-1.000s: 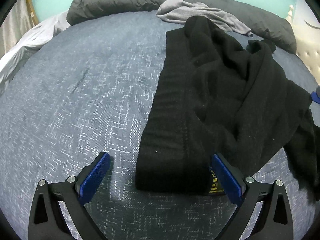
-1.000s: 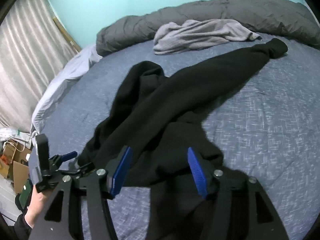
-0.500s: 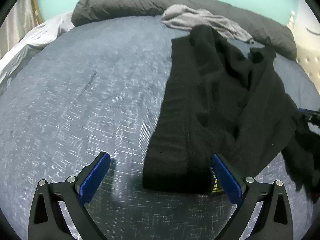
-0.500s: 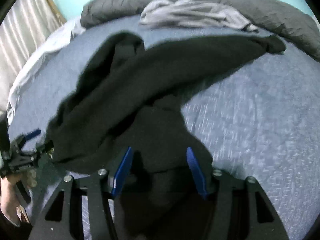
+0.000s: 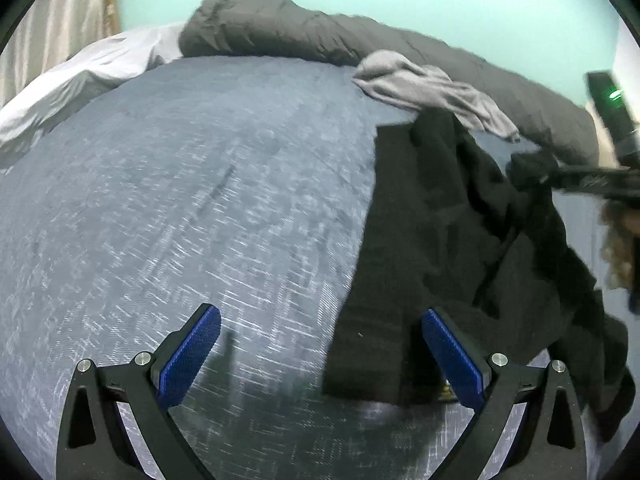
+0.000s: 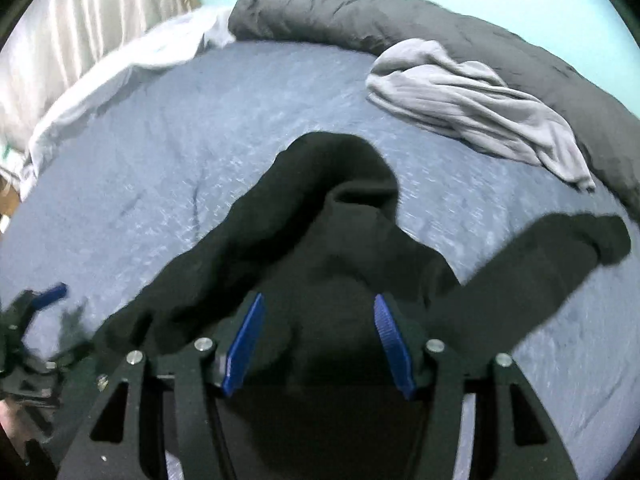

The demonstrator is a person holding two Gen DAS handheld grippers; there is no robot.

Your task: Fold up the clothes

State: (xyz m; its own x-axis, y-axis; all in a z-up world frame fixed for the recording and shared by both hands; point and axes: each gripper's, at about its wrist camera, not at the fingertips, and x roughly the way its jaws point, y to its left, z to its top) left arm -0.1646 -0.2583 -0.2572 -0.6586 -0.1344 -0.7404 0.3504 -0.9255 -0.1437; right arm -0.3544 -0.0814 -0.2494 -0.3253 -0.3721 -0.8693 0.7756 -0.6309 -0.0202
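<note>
A black hoodie [image 5: 440,240] lies rumpled on the right half of the blue-grey bed [image 5: 200,200]. My left gripper [image 5: 320,356] stands open just above the bed, with the hoodie's hem beside its right finger [image 5: 452,356] and nothing pinched. In the right wrist view the hoodie [image 6: 344,248] shows its hood pointing away and one sleeve [image 6: 560,256] stretched to the right. My right gripper [image 6: 320,344] is closed partway on a thick bunch of black cloth and holds it up. The left gripper [image 6: 40,308] shows blurred at the left edge.
A crumpled light grey garment [image 6: 472,96] lies at the far side against a rolled dark grey duvet [image 6: 360,12]. A pale sheet [image 6: 120,76] and curtains are at the left. The right gripper [image 5: 592,176] and a hand show at the right edge.
The right gripper has risen and swung with the hoodie. The sleeve that lay across the body now stretches out to the right. The left gripper stays open and has shifted left of the hem.
</note>
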